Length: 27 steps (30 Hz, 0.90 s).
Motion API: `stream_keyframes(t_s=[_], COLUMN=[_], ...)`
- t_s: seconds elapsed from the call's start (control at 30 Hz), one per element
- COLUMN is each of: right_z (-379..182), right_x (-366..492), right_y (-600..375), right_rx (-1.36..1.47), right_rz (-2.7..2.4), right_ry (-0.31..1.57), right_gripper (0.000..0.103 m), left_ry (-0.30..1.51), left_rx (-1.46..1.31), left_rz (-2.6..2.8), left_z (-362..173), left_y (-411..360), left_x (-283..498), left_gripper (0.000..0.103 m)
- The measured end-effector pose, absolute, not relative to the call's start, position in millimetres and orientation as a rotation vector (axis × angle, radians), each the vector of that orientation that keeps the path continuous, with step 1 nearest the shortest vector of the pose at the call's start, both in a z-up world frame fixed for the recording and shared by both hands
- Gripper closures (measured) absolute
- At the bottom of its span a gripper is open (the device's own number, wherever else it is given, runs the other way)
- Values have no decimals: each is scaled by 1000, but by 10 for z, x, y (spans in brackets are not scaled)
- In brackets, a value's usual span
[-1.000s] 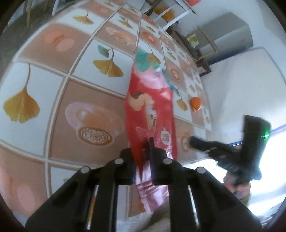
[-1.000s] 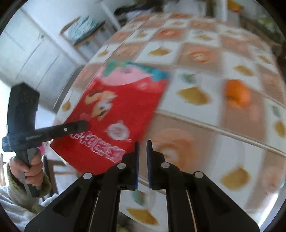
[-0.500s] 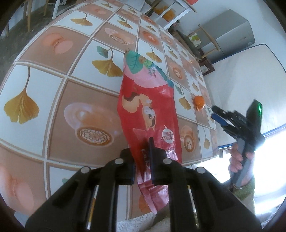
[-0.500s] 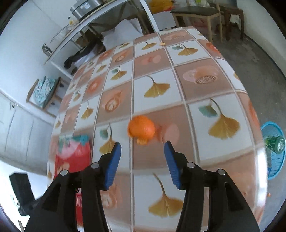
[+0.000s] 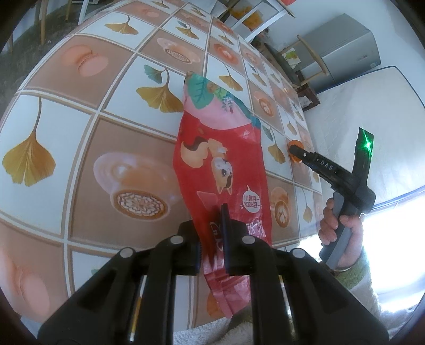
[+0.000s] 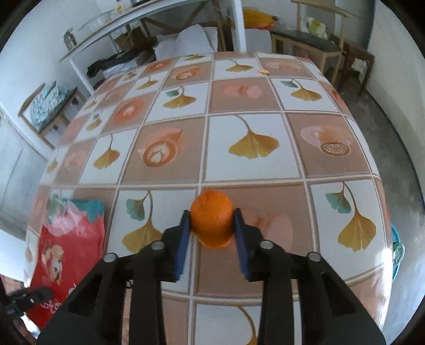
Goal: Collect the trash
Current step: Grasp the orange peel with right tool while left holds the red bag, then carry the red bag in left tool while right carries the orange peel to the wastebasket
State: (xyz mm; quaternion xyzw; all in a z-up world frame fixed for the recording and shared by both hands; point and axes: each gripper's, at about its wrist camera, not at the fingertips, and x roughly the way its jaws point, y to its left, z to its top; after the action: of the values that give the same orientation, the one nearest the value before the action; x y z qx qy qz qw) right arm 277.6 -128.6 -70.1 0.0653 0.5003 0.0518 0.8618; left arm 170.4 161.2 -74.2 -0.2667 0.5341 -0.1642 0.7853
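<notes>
Bright daylight, blown-out glare at left view's lower right; strong fisheye edge warping; focus mostly sharp.

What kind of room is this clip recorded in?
Probably a lived-in home, a dining or multi-use room: a table under a ginkgo-leaf and coffee-print cover, a grey fridge in the corner, a wooden stool and a cluttered shelf.

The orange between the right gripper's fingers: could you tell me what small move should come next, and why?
Probably close the right gripper on the orange: its blue pads already flank the fruit on both sides, while it rests on the tablecloth. The left gripper already pinches the red snack bag.
</notes>
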Motion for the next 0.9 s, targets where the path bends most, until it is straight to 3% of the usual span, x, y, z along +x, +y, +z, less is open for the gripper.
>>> stream_keyframes(t_s=[0.2, 0.43, 0.9], right_z=[-665, -444, 304], right_x=[2697, 2501, 1352], right_y=[-1376, -1759, -3243], right_rx=[203, 360, 551], right_rz=[149, 185, 21], right_ry=[1046, 1000, 726], right_gripper=[90, 91, 91], left_ry=[1124, 1041, 906], left_rx=[-585, -573, -406], left_rz=[-359, -395, -664], left_z=[-713, -456, 493], left_y=[1626, 1580, 637], left_x=[1696, 1648, 1738], left_gripper=[94, 103, 103])
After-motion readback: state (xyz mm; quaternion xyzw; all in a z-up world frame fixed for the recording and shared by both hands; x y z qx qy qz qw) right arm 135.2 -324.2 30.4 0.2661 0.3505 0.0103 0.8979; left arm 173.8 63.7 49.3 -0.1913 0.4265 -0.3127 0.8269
